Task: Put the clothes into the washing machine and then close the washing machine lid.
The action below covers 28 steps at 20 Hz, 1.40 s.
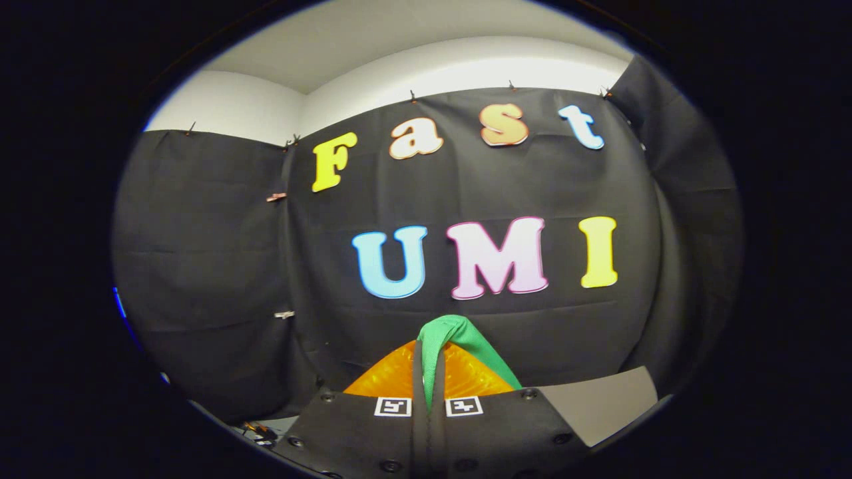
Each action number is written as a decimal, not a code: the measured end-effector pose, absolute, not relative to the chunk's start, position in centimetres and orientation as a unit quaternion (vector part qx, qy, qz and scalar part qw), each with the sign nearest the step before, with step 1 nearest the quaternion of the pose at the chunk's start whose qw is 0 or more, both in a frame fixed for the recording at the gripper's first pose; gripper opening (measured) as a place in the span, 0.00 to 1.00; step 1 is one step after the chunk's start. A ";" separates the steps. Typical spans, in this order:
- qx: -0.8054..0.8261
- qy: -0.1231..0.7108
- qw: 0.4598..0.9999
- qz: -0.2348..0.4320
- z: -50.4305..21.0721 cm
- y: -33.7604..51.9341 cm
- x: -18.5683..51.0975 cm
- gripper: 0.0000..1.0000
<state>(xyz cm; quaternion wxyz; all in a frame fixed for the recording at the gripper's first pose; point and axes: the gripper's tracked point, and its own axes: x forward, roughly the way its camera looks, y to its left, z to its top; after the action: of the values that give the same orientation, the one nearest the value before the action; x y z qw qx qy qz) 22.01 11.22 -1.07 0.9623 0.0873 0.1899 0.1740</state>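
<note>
Low in the middle of the gripper view, the gripper (429, 392) is clenched on a fold of green cloth (459, 342), both fingers pressing it where it rises between them and drapes toward the lower right. Just behind the cloth sits something orange and translucent (393, 379), possibly part of the washing machine, though I cannot tell. Pale worktop (599, 402) lies at the lower right, with black cloth wall (200, 266) beyond. To do this step well, I'd keep the pinch firm, carry the garment level over the opening, and release only once it hangs inside.
</note>
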 end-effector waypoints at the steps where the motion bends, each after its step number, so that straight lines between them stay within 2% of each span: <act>1: 0.086 0.192 0.960 0.185 -1.4 12.4 21.9 0.04; 10: 0.078 0.231 0.927 0.284 -8.7 22.7 21.3 0.04; 20: 0.026 0.342 0.871 0.351 -24.7 28.3 22.0 0.04; 28: 0.007 0.462 0.826 0.323 -36.0 27.8 21.5 0.05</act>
<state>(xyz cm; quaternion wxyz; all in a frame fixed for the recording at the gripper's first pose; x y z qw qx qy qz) 21.50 27.78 -36.04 0.8260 0.0068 0.4617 0.3233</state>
